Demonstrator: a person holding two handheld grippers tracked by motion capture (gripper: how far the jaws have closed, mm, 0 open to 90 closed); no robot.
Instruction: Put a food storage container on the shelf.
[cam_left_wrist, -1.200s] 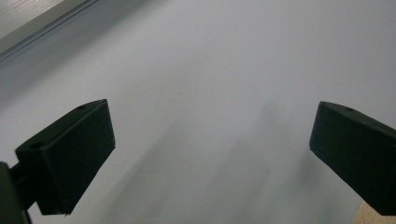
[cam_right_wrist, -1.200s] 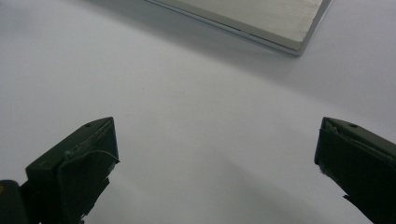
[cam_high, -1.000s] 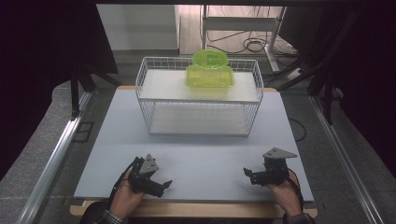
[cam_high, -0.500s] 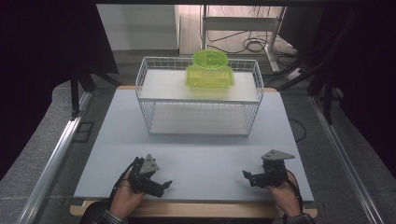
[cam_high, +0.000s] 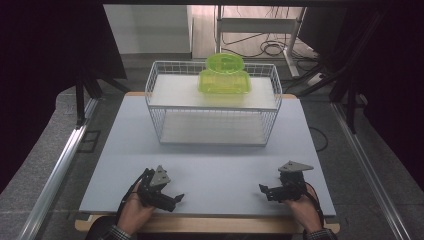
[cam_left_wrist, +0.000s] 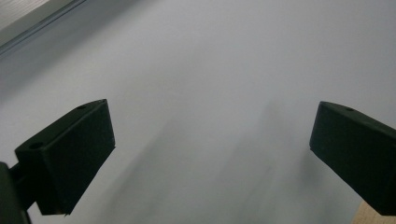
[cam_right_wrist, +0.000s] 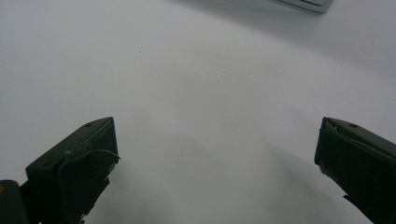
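Observation:
A white wire basket rack (cam_high: 212, 107) stands at the far middle of the grey table (cam_high: 210, 165). On its upper shelf sits a translucent lime-green plastic container (cam_high: 223, 75). My left gripper (cam_high: 175, 199) rests low at the table's near left, held by a hand, jaws wide open over bare table; the same gripper (cam_left_wrist: 210, 154) holds nothing in the left gripper view. My right gripper (cam_high: 265, 191) sits at the near right, pointing left, also open. Its own view shows the right gripper (cam_right_wrist: 215, 158) wide apart above bare table.
The rack's lower shelf (cam_high: 212, 129) holds nothing. A metal rail (cam_high: 57, 167) runs along the table's left side and another rail (cam_high: 367, 170) along the right. Cables (cam_high: 272, 49) lie on the floor behind the rack. A wooden table edge (cam_high: 210, 222) runs along the front.

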